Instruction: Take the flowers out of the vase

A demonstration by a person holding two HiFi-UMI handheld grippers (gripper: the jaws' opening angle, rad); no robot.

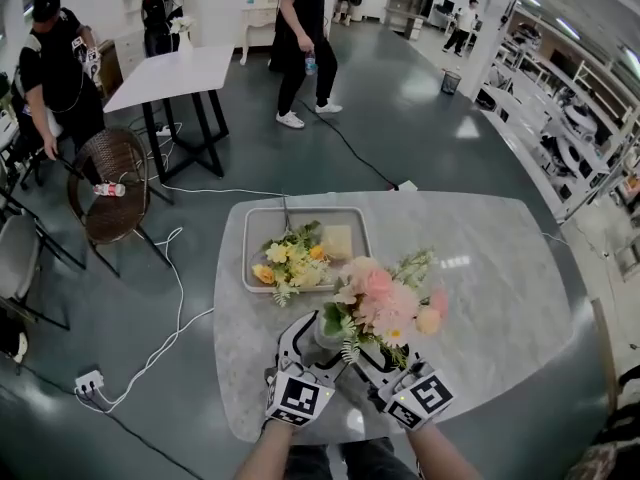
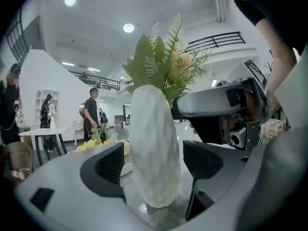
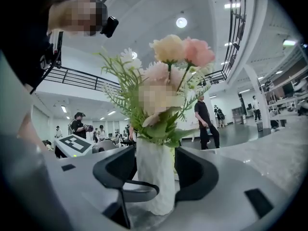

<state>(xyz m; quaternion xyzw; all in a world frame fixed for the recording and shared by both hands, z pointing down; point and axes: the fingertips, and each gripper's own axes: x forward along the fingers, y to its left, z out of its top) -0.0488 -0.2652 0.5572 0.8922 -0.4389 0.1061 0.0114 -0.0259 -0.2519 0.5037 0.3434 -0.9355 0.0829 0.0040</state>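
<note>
Flowers [image 1: 385, 298] stood in the white vase [image 2: 150, 148] near my edge of the table [image 1: 500, 268], their long axis upright and the blooms pointing up. My left gripper [image 2: 154, 163] and right gripper [image 3: 155, 170] each straddled the vase with jaws wide apart, gripping nothing. I judged that placed them to steady it for a straight upward pull.

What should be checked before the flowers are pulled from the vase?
1. Vase upright on table: ok.
2. Pink flowers in the vase: ok.
3. Left hand-held gripper gripping vase: not ok, jaws open around it, pads clear.
4. Right hand-held gripper on stems: not ok, open, low around the vase body.
5. Tray has room beside yellow bunch: ok.
</note>
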